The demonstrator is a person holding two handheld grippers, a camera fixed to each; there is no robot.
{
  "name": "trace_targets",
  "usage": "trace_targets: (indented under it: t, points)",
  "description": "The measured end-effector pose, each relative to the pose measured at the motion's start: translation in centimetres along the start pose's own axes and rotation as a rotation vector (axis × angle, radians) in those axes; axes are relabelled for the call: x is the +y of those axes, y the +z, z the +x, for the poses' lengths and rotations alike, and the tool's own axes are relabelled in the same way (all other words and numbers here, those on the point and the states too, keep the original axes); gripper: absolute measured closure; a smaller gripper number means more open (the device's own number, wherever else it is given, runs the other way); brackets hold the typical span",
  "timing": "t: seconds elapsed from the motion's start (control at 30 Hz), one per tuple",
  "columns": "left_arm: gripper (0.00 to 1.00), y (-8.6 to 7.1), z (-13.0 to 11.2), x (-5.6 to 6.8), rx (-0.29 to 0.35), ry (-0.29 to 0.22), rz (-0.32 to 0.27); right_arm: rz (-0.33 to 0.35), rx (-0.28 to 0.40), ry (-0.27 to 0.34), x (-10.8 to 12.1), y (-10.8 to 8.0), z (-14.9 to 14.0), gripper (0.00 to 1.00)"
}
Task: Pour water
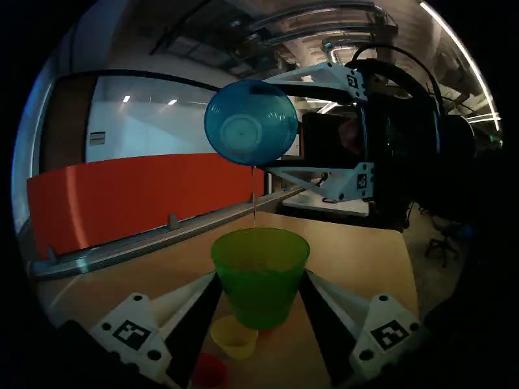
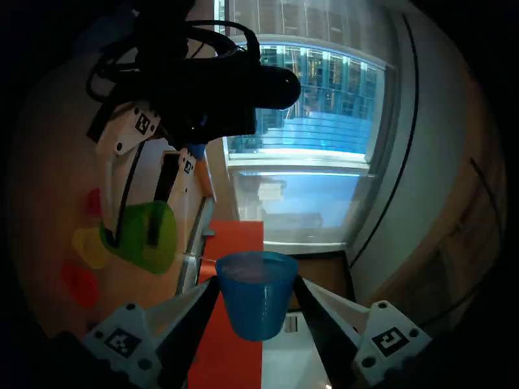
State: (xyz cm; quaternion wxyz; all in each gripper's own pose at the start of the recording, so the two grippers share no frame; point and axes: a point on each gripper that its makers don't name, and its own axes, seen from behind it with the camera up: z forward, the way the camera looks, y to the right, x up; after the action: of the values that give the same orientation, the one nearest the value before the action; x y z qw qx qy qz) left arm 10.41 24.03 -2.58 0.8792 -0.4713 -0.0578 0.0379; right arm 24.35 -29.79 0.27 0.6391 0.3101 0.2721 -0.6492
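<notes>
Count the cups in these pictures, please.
5: blue cup in the right gripper, pouring; green cup in the left gripper; yellow cup and two red cups on the table. Others may be hidden.

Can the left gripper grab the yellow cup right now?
Probably not. The left gripper is shut on the green cup, which is catching water from the blue cup, so it has no free grip for the yellow cup on the table below.

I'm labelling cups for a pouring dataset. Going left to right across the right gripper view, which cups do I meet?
yellow cup → green cup → blue cup
</notes>
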Motion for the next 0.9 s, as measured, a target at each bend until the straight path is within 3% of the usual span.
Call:
trace_targets:
  t: [0.3,0.6,0.7,0.9]
  points:
    - [0.2,0.1,-0.4,-0.1,-0.007,0.001,0.004,0.006,-0.002,-0.043,0.1,0.1,-0.1,0.14]
    - [0.2,0.0,-0.2,-0.2,-0.004,0.0,0.005,0.003,0.001,-0.021,0.1,0.0,-0.5,0.14]
    - [0.2,0.0,-0.2,-0.1,-0.006,0.001,0.005,-0.006,0.003,0.028,0.2,-0.2,-0.8,0.14]
    - [0.2,-0.1,-0.2,-0.1,-0.006,0.0,0.002,-0.029,0.007,0.224,0.0,-0.9,-1.9,0.13]
